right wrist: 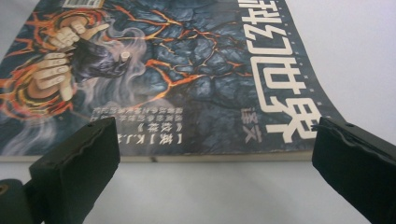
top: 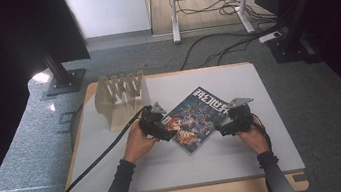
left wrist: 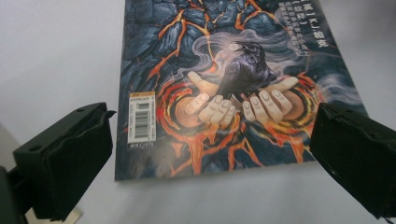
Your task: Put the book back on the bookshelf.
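Nearest, both grippers flank the magazine [top: 193, 118] lying flat on the table [top: 248, 161]: left gripper [top: 161, 127] and right gripper [top: 223, 128], jaws spread and empty at opposite edges. Approach step; next, each must close on an edge. Beyond the magazine stands a wooden rack [top: 122, 98].

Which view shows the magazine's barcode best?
Left gripper view: the barcode sits whole and near on the magazine. Right gripper view cuts it off at the top edge; high view leaves it too small to make out.
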